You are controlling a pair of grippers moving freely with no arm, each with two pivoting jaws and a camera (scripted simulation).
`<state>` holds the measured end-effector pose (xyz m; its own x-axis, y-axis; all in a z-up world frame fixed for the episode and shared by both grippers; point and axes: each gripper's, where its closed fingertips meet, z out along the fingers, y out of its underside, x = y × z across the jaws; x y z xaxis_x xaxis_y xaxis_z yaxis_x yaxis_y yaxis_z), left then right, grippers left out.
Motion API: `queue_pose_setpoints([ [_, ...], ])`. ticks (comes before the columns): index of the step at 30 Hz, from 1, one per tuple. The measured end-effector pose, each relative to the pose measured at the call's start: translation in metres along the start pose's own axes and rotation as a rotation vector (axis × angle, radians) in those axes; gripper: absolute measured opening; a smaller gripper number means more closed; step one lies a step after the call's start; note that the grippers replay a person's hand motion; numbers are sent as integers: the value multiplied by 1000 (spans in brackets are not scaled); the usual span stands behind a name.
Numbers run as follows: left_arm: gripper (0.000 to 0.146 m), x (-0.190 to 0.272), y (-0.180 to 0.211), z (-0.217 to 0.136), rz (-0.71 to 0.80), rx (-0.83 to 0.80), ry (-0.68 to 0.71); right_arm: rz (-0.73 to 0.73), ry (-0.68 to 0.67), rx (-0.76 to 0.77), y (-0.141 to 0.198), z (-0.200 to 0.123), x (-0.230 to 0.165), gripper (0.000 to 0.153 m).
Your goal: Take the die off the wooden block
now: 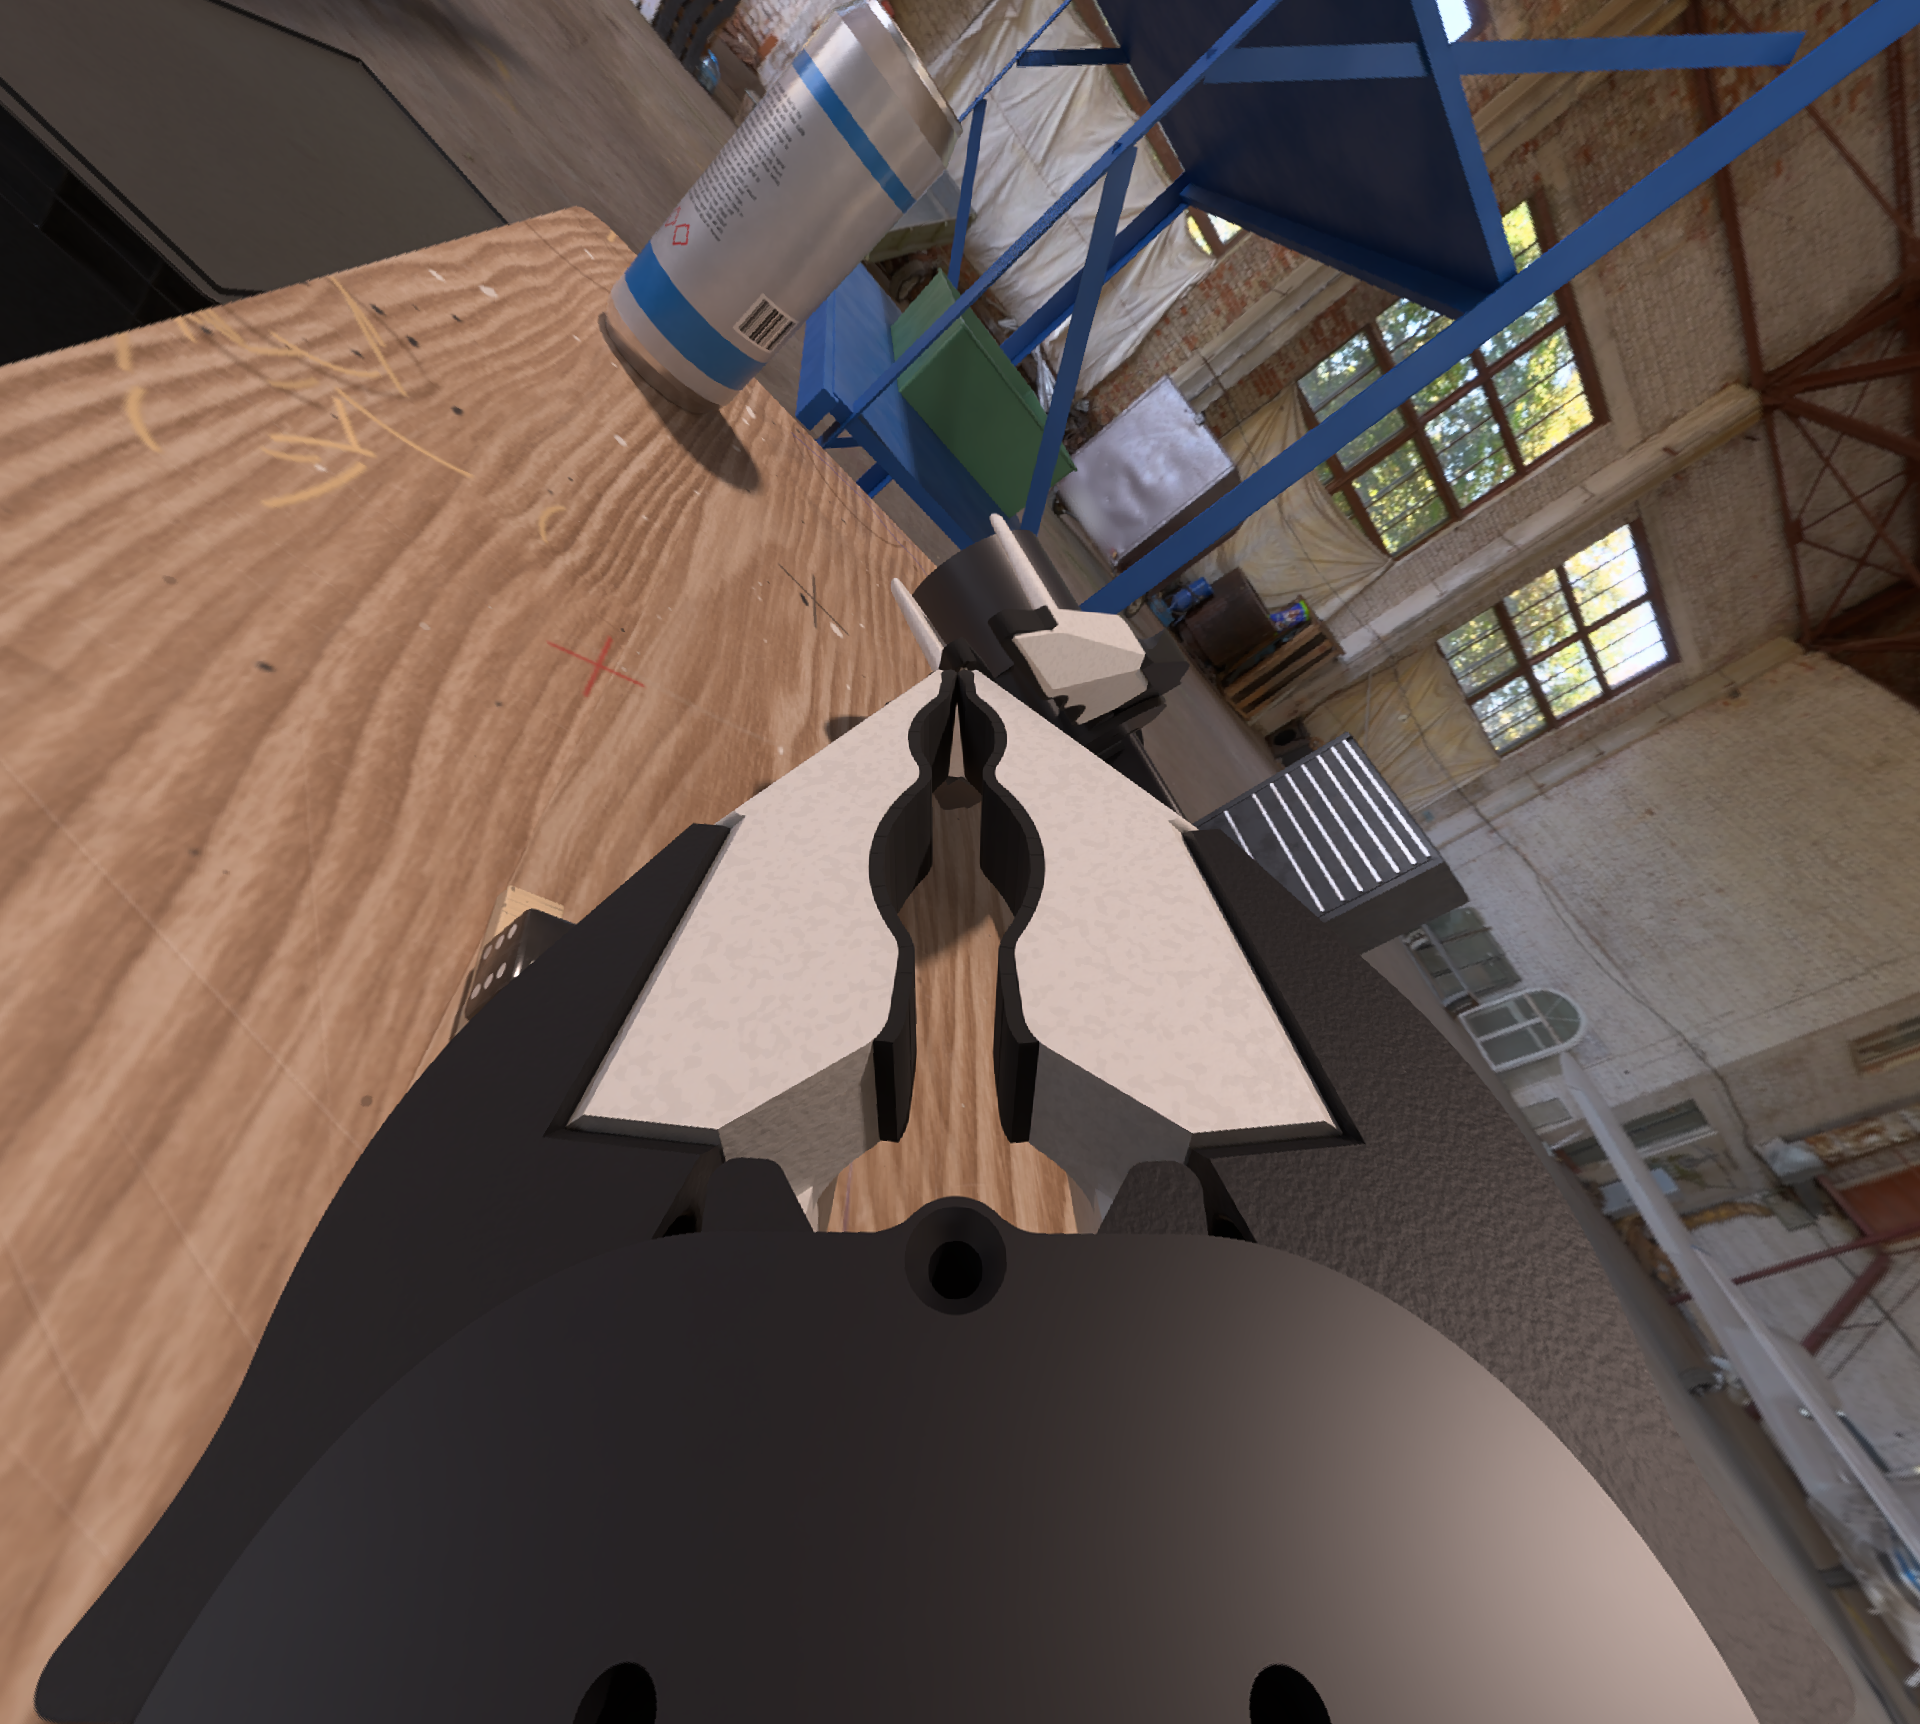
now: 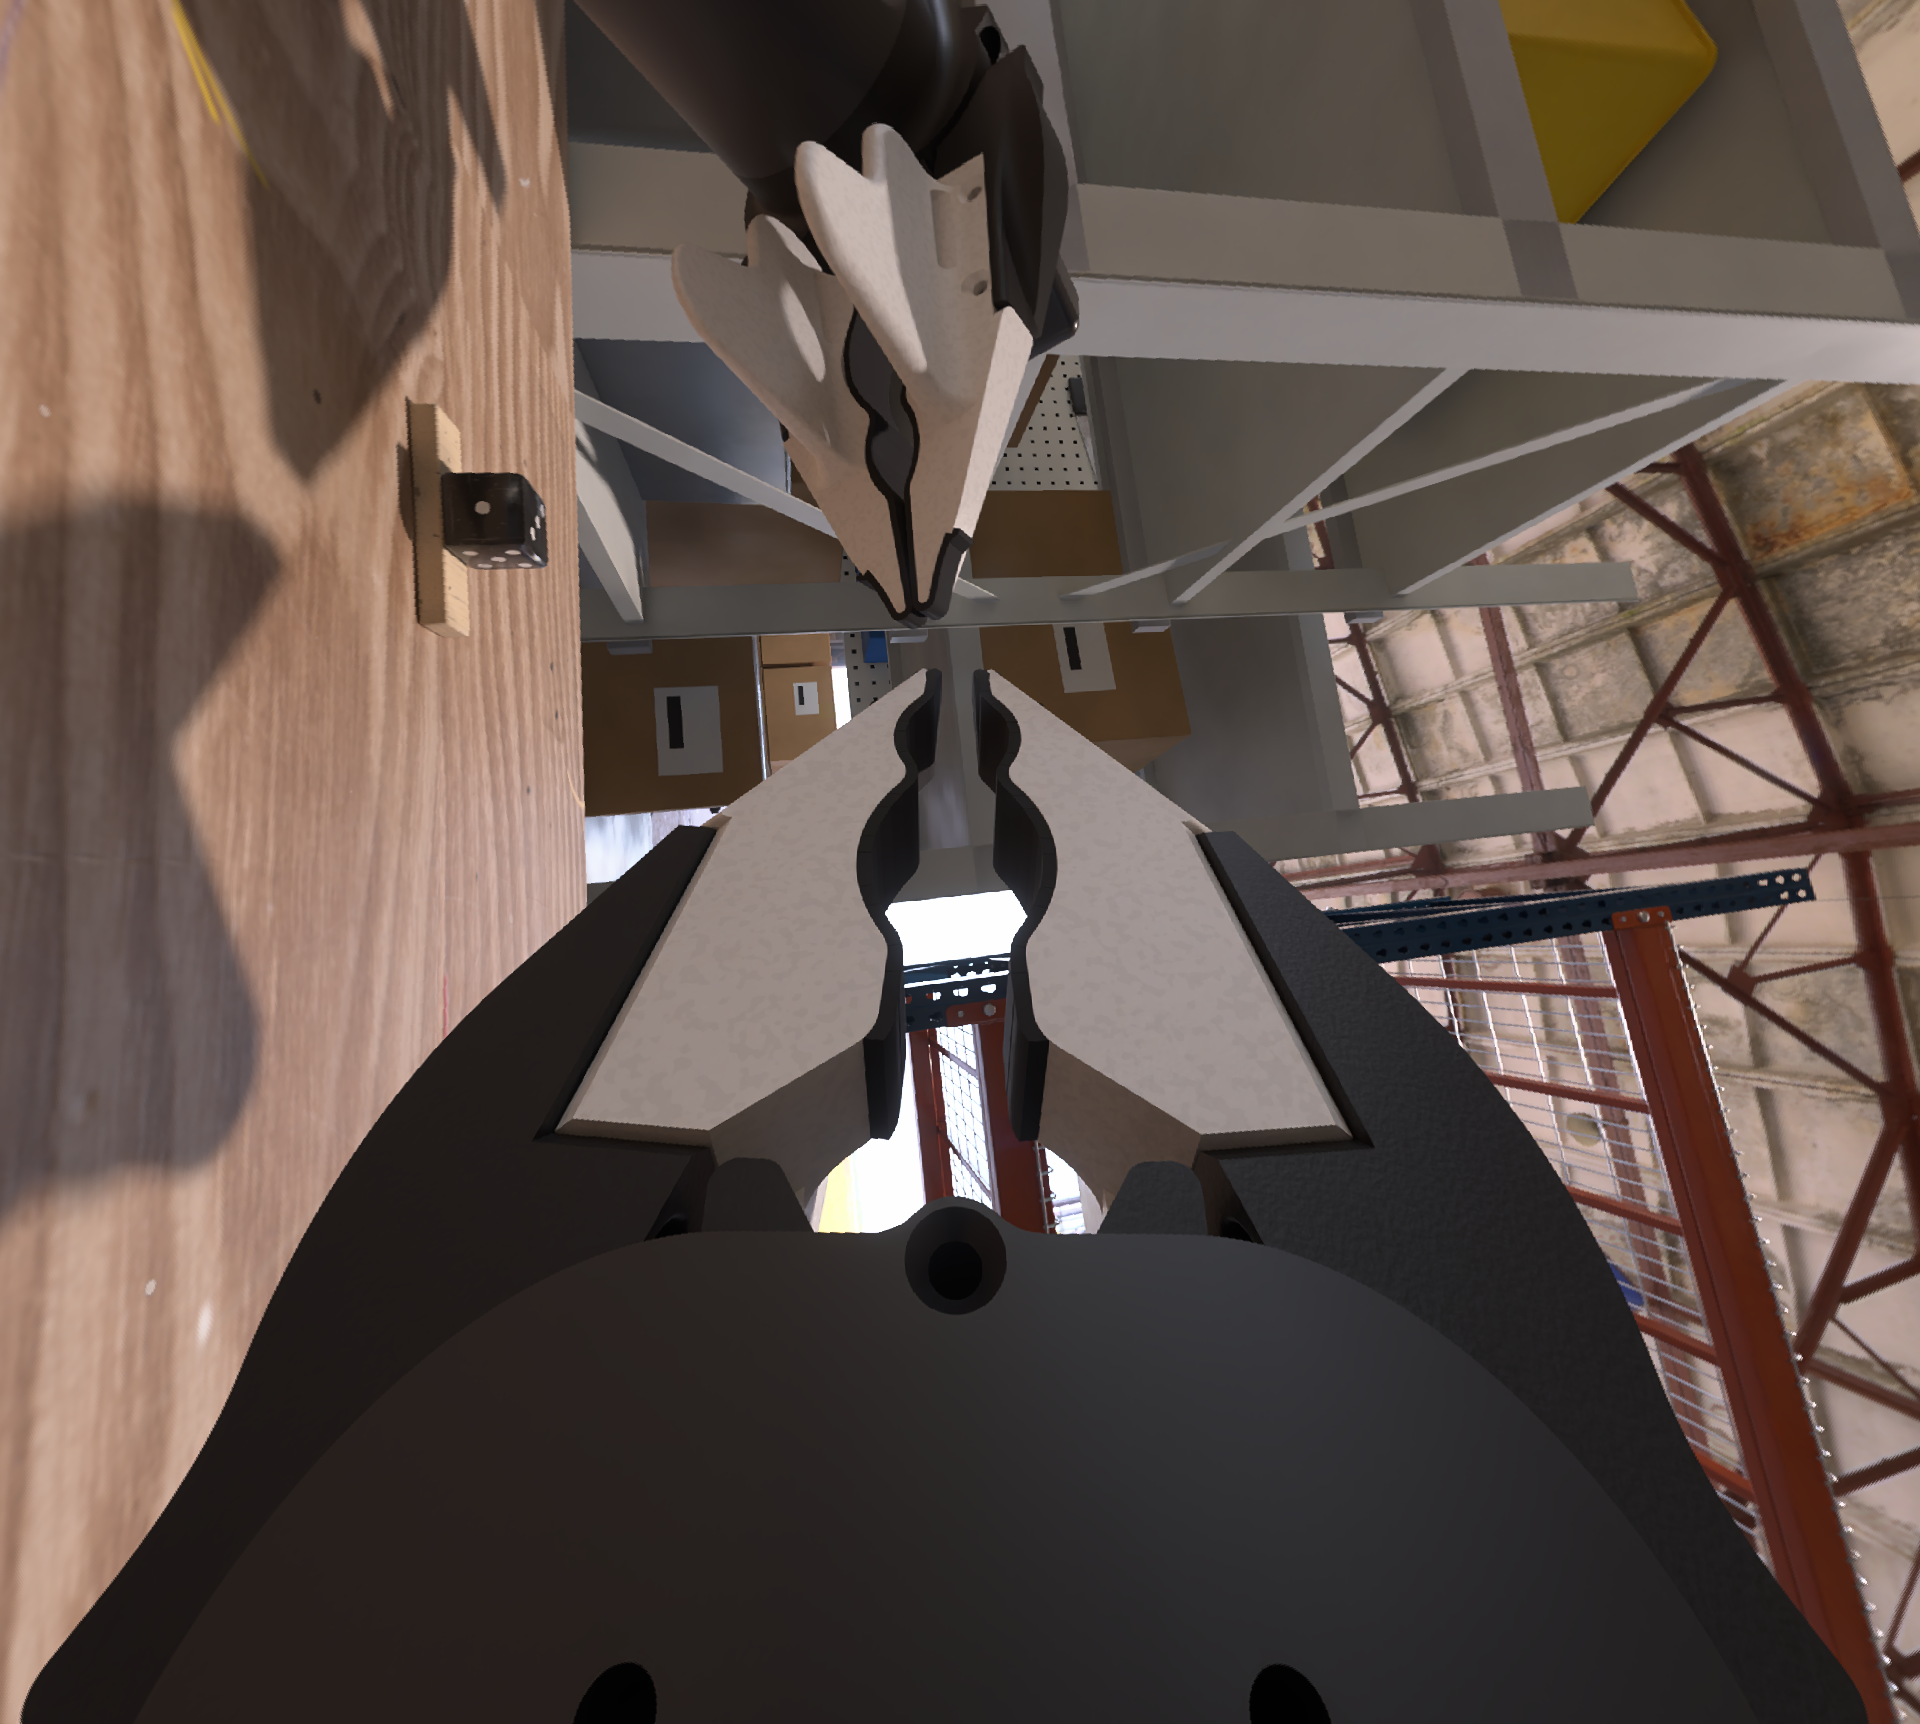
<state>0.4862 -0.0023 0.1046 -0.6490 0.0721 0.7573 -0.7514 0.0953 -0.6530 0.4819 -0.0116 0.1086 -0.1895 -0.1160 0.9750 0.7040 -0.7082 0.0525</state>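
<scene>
A black die (image 2: 497, 521) with white dots rests on a thin wooden block (image 2: 436, 521) on the wooden table (image 2: 260, 843). In the left wrist view only a corner of the die (image 1: 490, 968) and the block (image 1: 535, 900) shows beside my gripper's body. My left gripper (image 1: 956, 687) is shut and empty, above the table near its edge. My right gripper (image 2: 956, 682) is empty, its jaws almost together with a thin slit between them. The two grippers point tip to tip; the left gripper (image 2: 920, 606) hangs just beyond the right one's tips. Both are apart from the die.
A silver can with blue bands (image 1: 790, 209) stands on the table (image 1: 312, 635) near its far corner. The table edge runs close to both grippers. Beyond it are grey shelving (image 2: 1351, 303), cardboard boxes (image 2: 665, 718) and blue racks (image 1: 1299, 116).
</scene>
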Motion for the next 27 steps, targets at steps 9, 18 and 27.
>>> queue_pose_setpoints([
  [9,0,-1,1,-1,-40,-1,14,-41,-10,-9,-2,0,-4,0],
  [18,0,-3,5,2,-48,-11,11,-68,-34,-28,-2,2,-8,1],
  [27,59,-56,9,-29,732,-366,-591,359,-300,-33,-2,5,-36,0],
])
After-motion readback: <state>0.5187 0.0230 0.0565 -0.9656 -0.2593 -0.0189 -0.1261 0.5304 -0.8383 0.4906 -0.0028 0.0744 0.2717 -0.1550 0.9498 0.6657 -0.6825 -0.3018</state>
